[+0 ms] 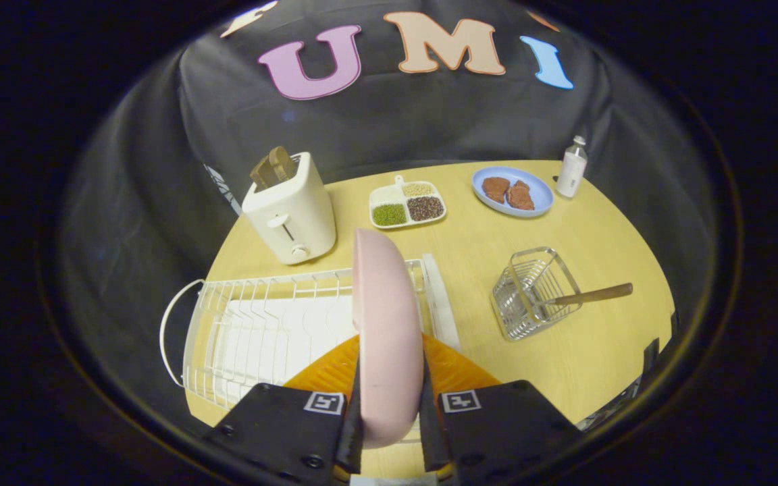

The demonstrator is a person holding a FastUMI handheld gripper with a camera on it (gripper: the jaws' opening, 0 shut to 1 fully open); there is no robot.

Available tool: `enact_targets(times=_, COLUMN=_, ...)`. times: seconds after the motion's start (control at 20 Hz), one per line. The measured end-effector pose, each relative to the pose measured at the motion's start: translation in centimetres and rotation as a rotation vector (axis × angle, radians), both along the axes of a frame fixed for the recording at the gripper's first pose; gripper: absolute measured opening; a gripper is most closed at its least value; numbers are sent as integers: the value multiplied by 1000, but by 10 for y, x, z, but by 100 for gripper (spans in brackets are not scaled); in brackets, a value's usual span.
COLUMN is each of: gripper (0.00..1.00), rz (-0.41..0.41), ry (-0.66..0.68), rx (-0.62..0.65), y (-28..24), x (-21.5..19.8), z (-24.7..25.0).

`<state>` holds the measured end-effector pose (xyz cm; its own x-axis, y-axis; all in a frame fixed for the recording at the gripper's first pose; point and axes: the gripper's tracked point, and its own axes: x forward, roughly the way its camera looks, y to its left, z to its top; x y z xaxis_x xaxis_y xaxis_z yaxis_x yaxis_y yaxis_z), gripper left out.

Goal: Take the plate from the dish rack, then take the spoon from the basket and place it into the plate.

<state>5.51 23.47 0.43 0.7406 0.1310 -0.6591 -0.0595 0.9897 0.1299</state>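
The hand-held gripper is clenched on the pink plate, both fingers pressing its two faces near the lower rim, so the plate stands on edge between them with its long axis running straight ahead, over the white dish rack. I judge the plate to be lifted clear of the rack or nearly so, though the contact below is hidden. The next move turns on bare desk to the right of the rack, where the plate can be laid flat. The spoon lies ahead and to the right of the fingers, well apart from them, its bowl inside the wire basket and its wooden handle pointing right, out over the basket's rim. The small white bottle carries a label too small to read; the square markers on the fingers bear no letters.
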Motion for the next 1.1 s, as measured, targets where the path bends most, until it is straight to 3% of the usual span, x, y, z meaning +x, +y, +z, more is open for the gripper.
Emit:
enact_targets(times=0.25, gripper=36, rz=-63, ry=-27, rx=-12, y=-14, x=-2, z=12)
enact_targets(times=0.85, gripper=31, rz=-105, ry=-103, rx=-128, y=-30, x=14, z=47)
enact_targets(times=0.95, gripper=28, rz=-96, ry=-128, rx=-44, y=-19, x=12, z=62)
enact_targets(times=1.1, gripper=27, rz=-123, ry=-155, rx=-16, y=-35, x=2, z=78)
